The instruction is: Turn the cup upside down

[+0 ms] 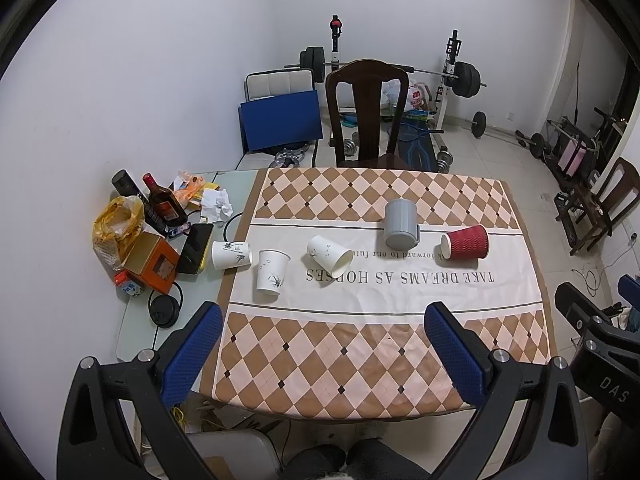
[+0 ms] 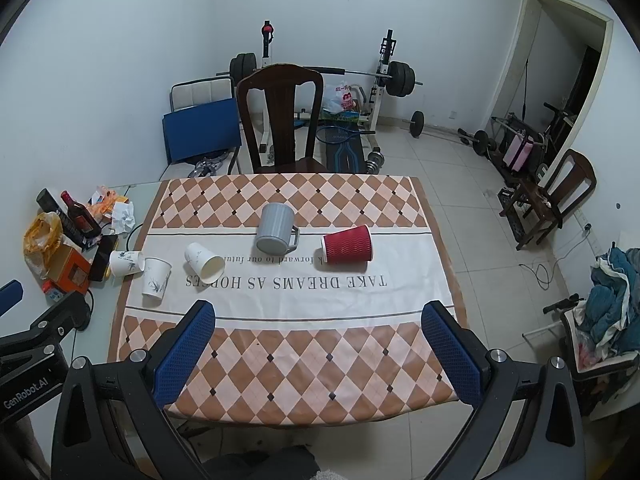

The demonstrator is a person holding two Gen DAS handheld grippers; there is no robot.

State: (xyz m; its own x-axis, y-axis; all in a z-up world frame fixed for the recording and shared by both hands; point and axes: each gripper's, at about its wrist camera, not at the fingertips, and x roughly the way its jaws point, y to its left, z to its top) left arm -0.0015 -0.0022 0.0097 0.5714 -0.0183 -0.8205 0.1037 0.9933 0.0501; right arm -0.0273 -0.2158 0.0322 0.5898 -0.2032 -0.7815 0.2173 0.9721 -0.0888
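Observation:
Several cups sit on the checked tablecloth [image 1: 360, 360]. A white paper cup [image 1: 273, 271] stands upright at the left; it also shows in the right wrist view [image 2: 156, 278]. Two white cups lie on their sides [image 1: 231, 255] [image 1: 330, 256]. A grey mug [image 1: 401, 224] [image 2: 277, 229] lies tipped with its handle to the right. A red ribbed cup [image 1: 466, 242] [image 2: 347, 245] lies on its side. My left gripper [image 1: 324, 352] is open and empty above the near table edge. My right gripper [image 2: 320, 352] is open and empty, also well short of the cups.
Clutter fills the table's left end: bottles [image 1: 160, 204], an orange box [image 1: 154, 262], a yellow bag [image 1: 116, 224], a phone [image 1: 196, 248], crumpled paper. A dark wooden chair [image 1: 366, 112] stands behind the table. Weights and a bench fill the back of the room.

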